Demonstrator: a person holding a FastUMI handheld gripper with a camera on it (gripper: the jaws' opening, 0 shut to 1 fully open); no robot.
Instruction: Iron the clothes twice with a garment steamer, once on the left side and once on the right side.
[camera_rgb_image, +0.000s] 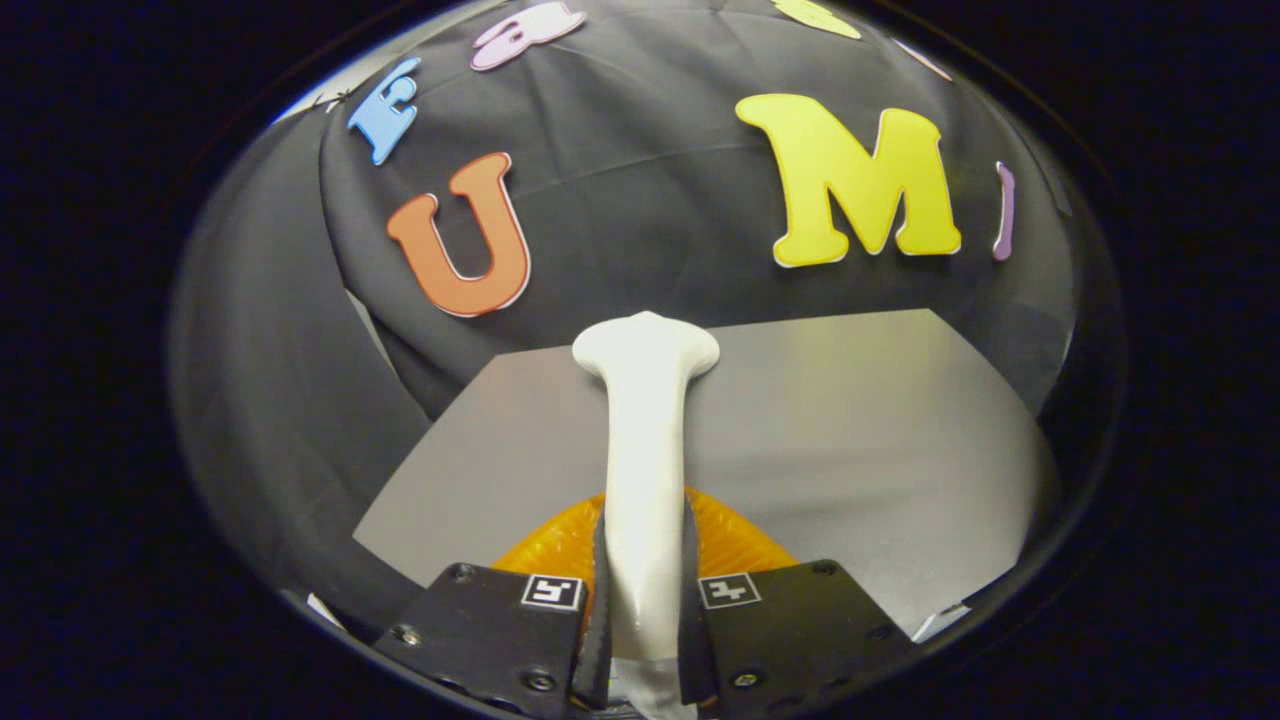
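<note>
Gripper (645, 600) clamping white steamer (645, 440), grey table (880, 440)

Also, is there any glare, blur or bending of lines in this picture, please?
In the gripper view: soft glare runs along the white steamer shaft held between the tongs; the grey table has a pale sheen and its straight edges curve from the fisheye lens; the steamer, the orange part behind it and the table look sharp.

The gripper (643, 610) is at the bottom centre of the frame, pointing forward. Its two black fingers (598, 600) stand close together – each one presses on a side of the white steamer (643, 440) handle. Both finger blocks lie level, one at left and one at right of the handle.
</note>
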